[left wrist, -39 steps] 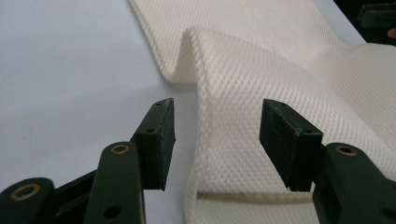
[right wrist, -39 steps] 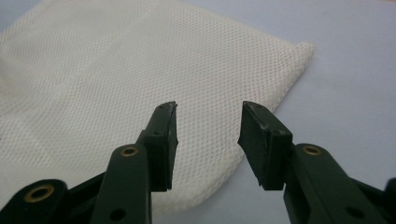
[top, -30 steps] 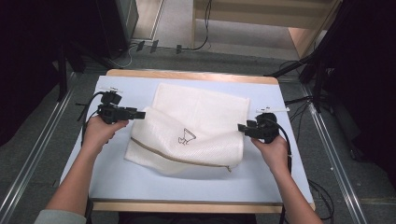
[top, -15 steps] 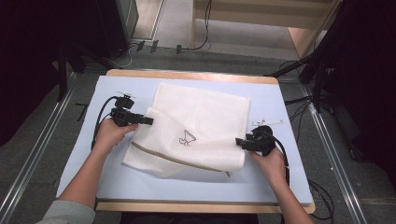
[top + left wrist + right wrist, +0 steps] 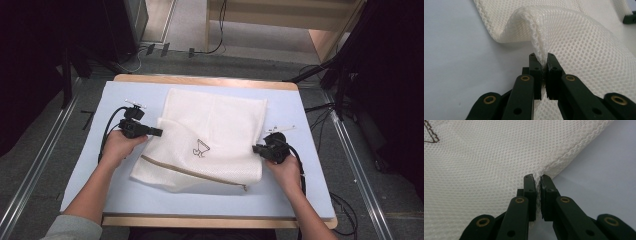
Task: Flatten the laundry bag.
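High view puts the white mesh laundry bag at the centre of the frame, lying on the pale blue table mat, with the left gripper at its left edge and the right gripper at its right edge.

Both claws are clamped on the bag. In the left gripper view the jaws pinch a raised fold of mesh just above frame centre; in the right gripper view the jaws close on the stitched hem at the middle of the frame.

The step in hand looks like moving or folding the bag by its two sides. To do it well, I would keep both pinches firm and move the hands together at one height, so the mesh stays taut between them and neither edge slips out. The left grip holds only a thin ridge of cloth, so a sudden tug could pull it free.

The bag is cream-white, of open honeycomb mesh, soft and limp. A tan zipper band runs slantwise across its lower part, and a small dark line-drawn logo sits near its middle. Its left side is rumpled upward at the grip.
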Demonstrator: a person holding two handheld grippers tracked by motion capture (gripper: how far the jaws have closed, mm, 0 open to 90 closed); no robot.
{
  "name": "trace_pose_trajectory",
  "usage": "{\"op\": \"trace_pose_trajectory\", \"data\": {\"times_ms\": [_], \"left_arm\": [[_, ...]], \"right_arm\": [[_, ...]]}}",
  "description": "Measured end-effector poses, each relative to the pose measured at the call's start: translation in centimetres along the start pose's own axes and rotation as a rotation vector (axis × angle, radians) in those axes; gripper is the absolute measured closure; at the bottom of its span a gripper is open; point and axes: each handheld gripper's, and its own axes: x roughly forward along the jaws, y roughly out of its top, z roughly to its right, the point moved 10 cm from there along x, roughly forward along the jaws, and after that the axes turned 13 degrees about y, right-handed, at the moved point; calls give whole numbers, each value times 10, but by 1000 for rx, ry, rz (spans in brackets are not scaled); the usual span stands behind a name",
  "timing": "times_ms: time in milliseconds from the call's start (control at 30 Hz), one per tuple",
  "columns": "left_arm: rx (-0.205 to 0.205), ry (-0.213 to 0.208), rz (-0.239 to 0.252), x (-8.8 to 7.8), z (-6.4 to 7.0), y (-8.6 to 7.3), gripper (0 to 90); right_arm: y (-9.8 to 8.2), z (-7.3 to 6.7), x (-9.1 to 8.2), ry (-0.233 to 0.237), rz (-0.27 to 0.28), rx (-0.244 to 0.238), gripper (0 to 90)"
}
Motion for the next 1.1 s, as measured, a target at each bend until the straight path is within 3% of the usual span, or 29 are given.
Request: {"op": "trace_pose_trajectory", "data": {"times_ms": [167,267,500,900,1000,1100], "left_arm": [[-22,4,15,-8,-6,-4,869],[-49,17,39,-14,-14,-7,869],[-78,51,65,-12,-26,-2,866],[-113,79,79,5,-41,9,843],[-116,75,79,-1,-41,8,772],[-95,78,86,-11,-39,5,605]], "right_arm": [[18,9,4,-15,13,-6,866],[39,14,10,-13,39,-16,866],[68,26,27,-5,67,-13,866],[83,44,49,-3,79,25,839],[86,45,44,-23,93,19,728],[88,41,31,-30,105,1,702]]}}
